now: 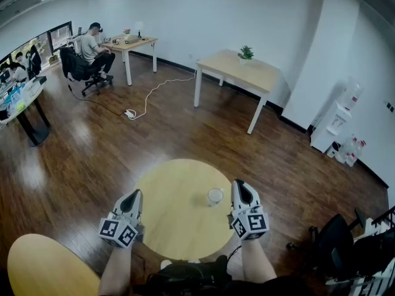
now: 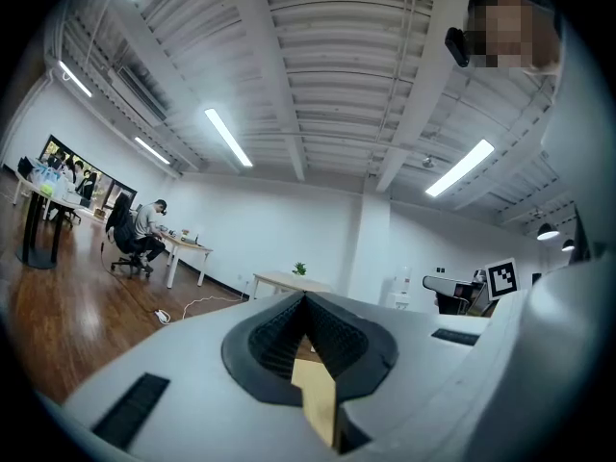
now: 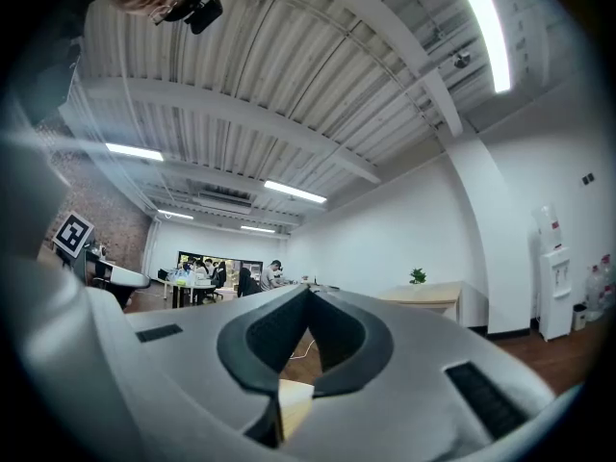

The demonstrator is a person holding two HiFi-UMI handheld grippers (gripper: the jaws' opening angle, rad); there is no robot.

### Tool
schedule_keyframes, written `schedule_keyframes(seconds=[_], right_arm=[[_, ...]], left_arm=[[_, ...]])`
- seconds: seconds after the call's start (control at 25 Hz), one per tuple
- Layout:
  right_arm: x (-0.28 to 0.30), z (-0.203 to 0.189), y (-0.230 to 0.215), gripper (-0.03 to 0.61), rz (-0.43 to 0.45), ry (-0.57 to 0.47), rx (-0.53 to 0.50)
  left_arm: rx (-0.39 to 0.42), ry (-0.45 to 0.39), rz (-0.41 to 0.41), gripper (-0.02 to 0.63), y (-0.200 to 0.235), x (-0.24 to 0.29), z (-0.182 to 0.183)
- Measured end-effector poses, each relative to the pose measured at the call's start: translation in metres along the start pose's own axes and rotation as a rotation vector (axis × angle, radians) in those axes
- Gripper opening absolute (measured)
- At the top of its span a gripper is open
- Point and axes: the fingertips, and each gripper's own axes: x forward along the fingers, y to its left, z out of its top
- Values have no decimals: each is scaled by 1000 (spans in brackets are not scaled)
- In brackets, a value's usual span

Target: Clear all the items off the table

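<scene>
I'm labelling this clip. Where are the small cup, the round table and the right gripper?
small cup (image 1: 215, 196): head view, its middle.
round table (image 1: 176, 199): head view, bare top left of the cup.
right gripper (image 1: 240, 184): head view, between its shut fingertips.

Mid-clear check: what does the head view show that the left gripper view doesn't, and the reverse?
Head view only: a small cup on the round table, beside the right gripper. Left gripper view only: ceiling light strips, and the left gripper up close, jaws shut with nothing between them. Both: the seated person at a desk, the potted plant on its table, and the white cable on the floor.
</scene>
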Motion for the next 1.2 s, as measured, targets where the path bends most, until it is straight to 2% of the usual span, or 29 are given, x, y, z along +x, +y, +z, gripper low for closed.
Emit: schedule_keyframes(seconds=[0.16,0.32,0.56,0.76,0.96,1.2], right_arm=[[5,1,-1,3,11,-12,0],[11,1,-3,3,16,-19,-1],[23,2,-3,3,35,-24,-12],[35,-2,1,3,96,-31,16],[46,-16,21,3,184,-15,35],[70,-45,81,3,391,34,45]], left_arm=[[20,13,-29,0,-9,8,1],[13,-8,-36,0,-9,13,5],[31,-19,-6,0,-3,15,13],[54,-14,45,0,-4,9,12],[68,-21,132,0,-6,-17,8],[102,-19,362,0,4,-89,10]])
